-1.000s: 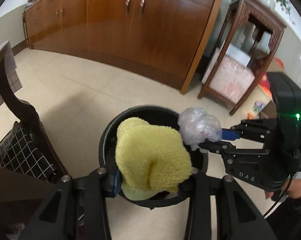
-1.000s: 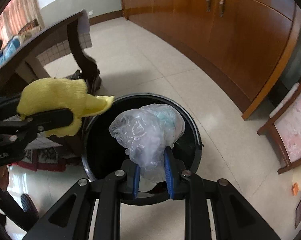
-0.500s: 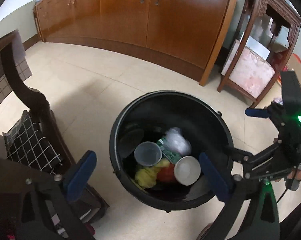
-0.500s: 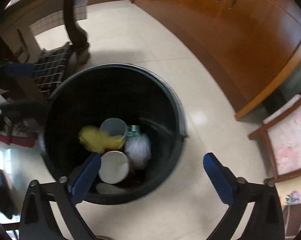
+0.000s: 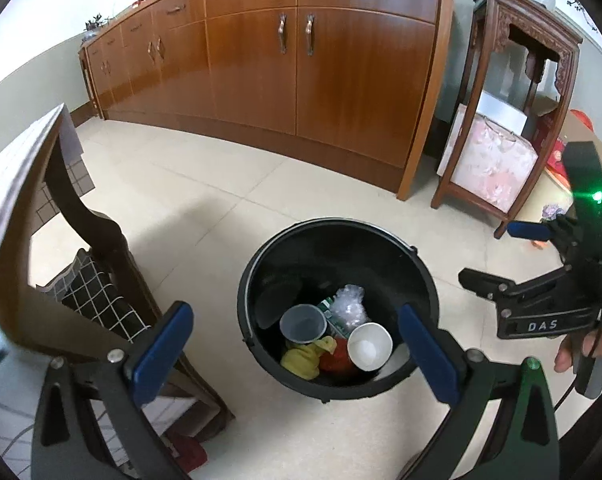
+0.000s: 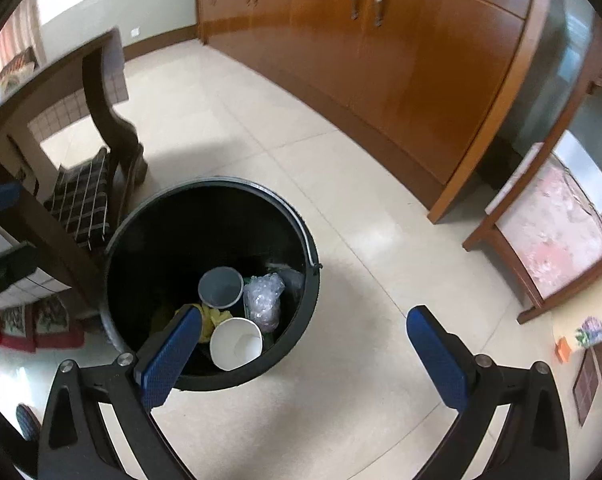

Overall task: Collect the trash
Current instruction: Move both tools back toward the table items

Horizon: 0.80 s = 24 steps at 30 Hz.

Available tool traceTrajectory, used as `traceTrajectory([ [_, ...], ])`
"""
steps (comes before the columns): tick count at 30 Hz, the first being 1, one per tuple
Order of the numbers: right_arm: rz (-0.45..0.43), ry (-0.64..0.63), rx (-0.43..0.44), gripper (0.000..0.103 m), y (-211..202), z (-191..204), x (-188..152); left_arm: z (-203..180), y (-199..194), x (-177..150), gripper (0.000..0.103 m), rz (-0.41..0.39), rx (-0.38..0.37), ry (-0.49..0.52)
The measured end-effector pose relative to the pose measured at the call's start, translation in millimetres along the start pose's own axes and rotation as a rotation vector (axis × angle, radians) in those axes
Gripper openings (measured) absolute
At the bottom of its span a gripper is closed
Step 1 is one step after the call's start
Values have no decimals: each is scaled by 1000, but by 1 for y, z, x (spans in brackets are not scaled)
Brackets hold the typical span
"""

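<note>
Now, room: tiled floor (image 5: 205,200), with a long wooden cabinet (image 5: 321,80) at 12 o'clock and a dark table (image 5: 41,208) at 9 o'clock in the left wrist view.
Bin: black trash bin (image 5: 417,276) standing on the floor, open-topped, just beside the table leg.
Left gripper (image 5: 297,354): fingers spread wide, nothing between them; the bin's mouth shows between the pads.
Right gripper (image 6: 309,360): fingers equally wide apart and empty; the bin sits under its left pad, toward 10 o'clock.
Trash: all inside the bin — yellow cloth (image 5: 307,356), white paper cup (image 5: 369,347), clear plastic cup (image 5: 303,323), crumpled plastic bag (image 5: 349,304).
Key relation: the bin lies below and ahead of both grippers, more squarely under the left one; no loose trash shows on the floor.
Judgement: both drops look finished; further trash, if any, must be sought elsewhere.
</note>
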State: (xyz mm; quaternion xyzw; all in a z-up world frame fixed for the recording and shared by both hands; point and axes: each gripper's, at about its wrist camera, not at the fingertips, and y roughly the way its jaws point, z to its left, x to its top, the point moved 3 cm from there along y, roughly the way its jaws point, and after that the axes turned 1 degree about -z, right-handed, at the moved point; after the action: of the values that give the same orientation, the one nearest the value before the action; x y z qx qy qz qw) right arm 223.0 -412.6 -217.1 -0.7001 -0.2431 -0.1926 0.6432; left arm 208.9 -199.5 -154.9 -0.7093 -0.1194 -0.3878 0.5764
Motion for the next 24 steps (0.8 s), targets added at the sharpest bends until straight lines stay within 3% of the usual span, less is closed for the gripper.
traceTrajectory([
  [13, -125, 143, -16, 103, -55, -3, 8, -5, -54, 7, 103, -75, -24, 13],
  [24, -201, 97, 40, 103, -80, 46, 25, 47, -106, 3, 103, -150, 56, -102],
])
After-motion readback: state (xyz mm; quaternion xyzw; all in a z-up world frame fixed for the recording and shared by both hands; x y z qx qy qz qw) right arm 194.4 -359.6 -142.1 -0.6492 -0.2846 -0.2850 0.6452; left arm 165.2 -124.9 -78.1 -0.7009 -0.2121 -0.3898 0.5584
